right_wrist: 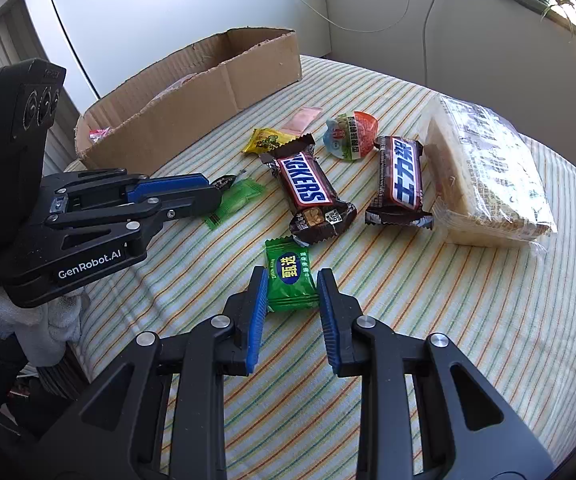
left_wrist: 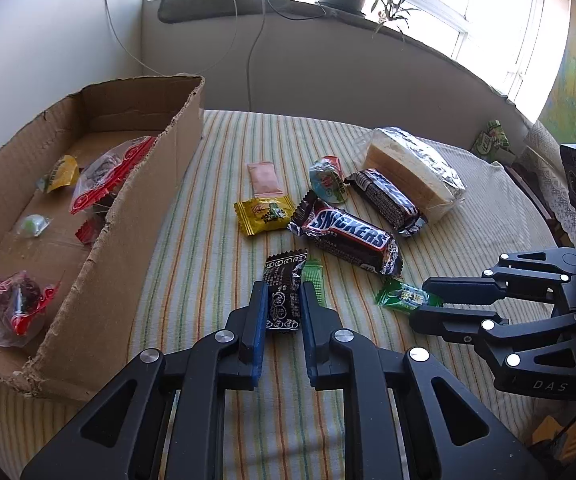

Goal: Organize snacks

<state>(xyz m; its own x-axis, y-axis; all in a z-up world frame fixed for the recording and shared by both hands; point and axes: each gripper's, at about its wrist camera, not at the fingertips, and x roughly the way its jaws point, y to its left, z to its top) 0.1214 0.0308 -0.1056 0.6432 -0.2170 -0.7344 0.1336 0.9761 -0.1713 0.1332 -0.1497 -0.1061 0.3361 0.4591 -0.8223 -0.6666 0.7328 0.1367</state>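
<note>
A striped cloth covered the table beneath a bright windowsill, and a torn corrugated cardboard box had been set along its left edge, evidently as the place where the snacks were to be gathered; several small crinkly packets already lay inside it. Farthest from the box lay the bulkiest item, a clear-wrapped block of sliced bread, soft and rectangular. Beside it two glossy brown Snickers bars were lying loose, one with Chinese lettering. Smaller pieces were scattered near them: a round foil-lidded jelly cup, a yellow pillow-shaped candy and a flat pink sachet.

The left gripper had been lowered over a black crimped-end candy wrapper; its blue ribbed fingers flanked the wrapper closely on both sides, but whether it was actually pinched could not be told. A translucent green candy lay just beside it. The right gripper was held low over a green candy packet, its fingers spread with the packet between them and not yet squeezed. Both candies remained on the cloth, outside the box, presumably the next pieces to be moved in.
</note>
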